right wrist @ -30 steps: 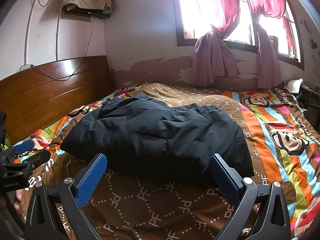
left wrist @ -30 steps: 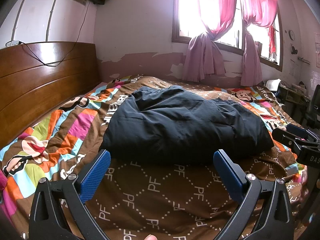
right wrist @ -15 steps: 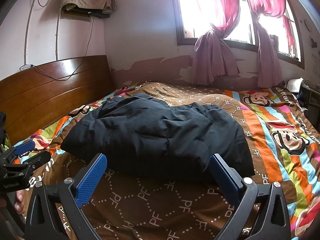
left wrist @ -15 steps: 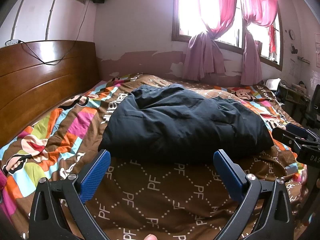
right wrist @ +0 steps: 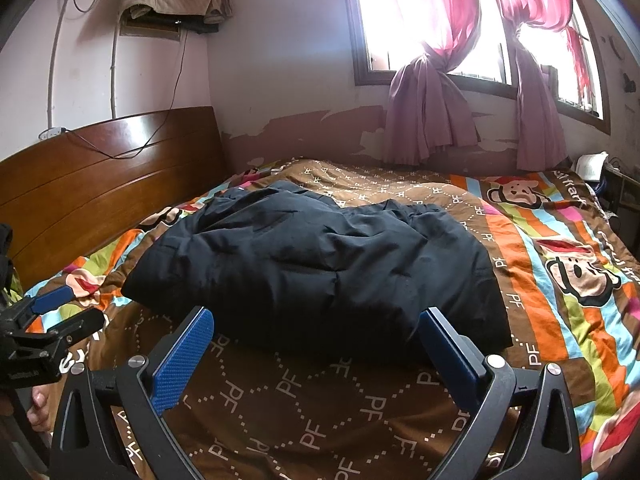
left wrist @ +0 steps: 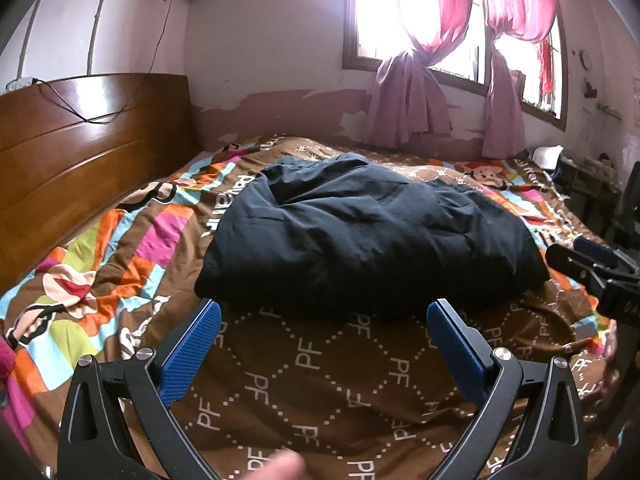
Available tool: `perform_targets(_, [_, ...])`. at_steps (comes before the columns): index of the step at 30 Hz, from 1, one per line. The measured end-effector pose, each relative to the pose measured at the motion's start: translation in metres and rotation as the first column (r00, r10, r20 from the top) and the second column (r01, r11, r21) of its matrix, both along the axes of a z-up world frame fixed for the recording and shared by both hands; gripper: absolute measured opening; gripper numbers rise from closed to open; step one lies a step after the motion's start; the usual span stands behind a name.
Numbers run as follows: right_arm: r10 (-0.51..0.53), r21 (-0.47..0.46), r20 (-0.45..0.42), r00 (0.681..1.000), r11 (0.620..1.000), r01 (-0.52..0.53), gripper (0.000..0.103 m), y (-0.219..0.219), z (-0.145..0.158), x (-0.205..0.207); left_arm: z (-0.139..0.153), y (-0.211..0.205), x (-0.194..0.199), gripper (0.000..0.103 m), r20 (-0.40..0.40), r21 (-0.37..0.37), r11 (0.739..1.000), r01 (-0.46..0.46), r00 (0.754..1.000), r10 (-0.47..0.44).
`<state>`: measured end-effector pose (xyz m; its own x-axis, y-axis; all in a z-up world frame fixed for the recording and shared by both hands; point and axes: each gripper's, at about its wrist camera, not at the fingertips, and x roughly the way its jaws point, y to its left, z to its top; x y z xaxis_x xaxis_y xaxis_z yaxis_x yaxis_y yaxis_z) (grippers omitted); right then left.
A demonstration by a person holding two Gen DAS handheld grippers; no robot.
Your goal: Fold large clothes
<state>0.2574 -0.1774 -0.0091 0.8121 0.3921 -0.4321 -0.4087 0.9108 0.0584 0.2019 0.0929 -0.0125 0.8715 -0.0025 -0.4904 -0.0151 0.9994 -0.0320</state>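
Lying bunched in the middle of the bed's patterned cover (left wrist: 312,384), a dark padded jacket (left wrist: 368,240) faces us, our left claw (left wrist: 324,354) and right claw (right wrist: 316,354) both spread wide, empty, just short of it.

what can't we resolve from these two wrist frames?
- Dark garment: type, sleeves, collar and zipper lost in its own bunched folds, both views.
- Its underside and far edge: hidden by its bulk.
- Left gripper, right gripper: handles cut off by bottom edge.
- Blurred skin-toned blob at the left view's bottom edge: unidentifiable.
- Items past the bedspread, right edge: too small and distorted.
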Motion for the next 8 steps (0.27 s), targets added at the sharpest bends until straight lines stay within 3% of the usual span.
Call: perform_targets(8, [-0.002,0.001,0.0,1.0,1.0,0.002,0.103,-0.0007,0.0003,0.0009,-0.0014,0.0011,-0.0019,0.101,0.006,0.002,1.0,0.004,1.0,-0.004])
